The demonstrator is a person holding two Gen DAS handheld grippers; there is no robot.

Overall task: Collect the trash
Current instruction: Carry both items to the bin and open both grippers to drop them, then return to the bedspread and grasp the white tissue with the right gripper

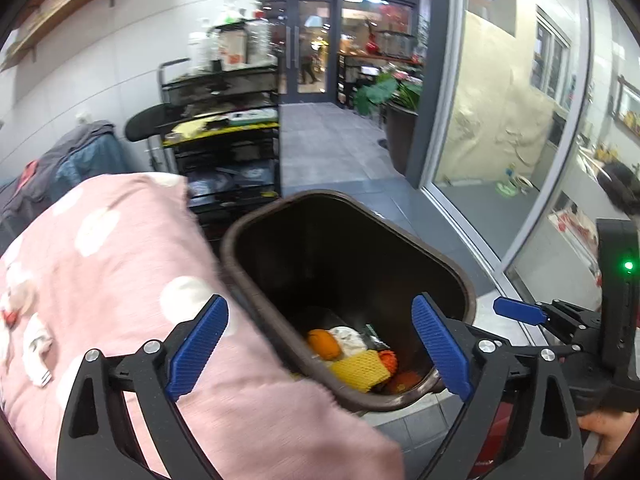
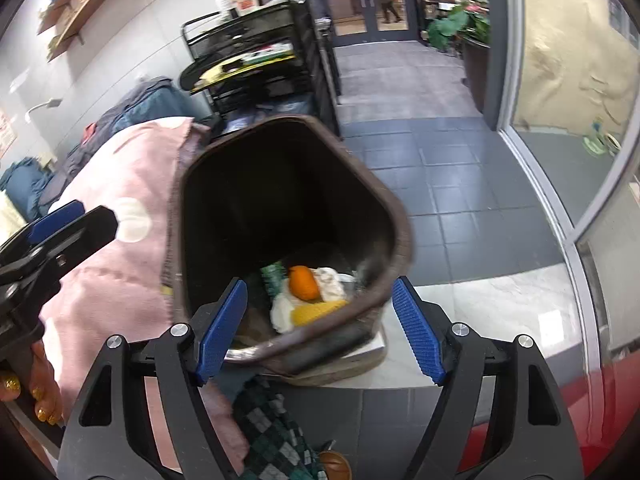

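A dark brown trash bin (image 1: 452, 272) stands on the floor, seen from above in both wrist views (image 2: 394, 216). At its bottom lie an orange peel (image 1: 323, 343), yellow foam netting (image 1: 360, 368), white crumpled paper (image 1: 349, 335) and a green wrapper (image 2: 274, 276). My left gripper (image 1: 320, 350) is open and empty above the bin's near rim. My right gripper (image 2: 320, 326) is open and empty, also above the bin's near edge. The right gripper shows at the right edge of the left view (image 1: 520, 312). The left gripper shows at the left of the right view (image 2: 60, 220).
A pink dotted cushion (image 1: 120, 280) lies left of the bin, touching it. A black wire rack (image 1: 228, 152) with clutter stands behind. Grey tiled floor (image 2: 460, 184) runs to glass doors. A glass wall (image 1: 500, 120) is at the right. A checkered green cloth (image 2: 276, 436) lies below.
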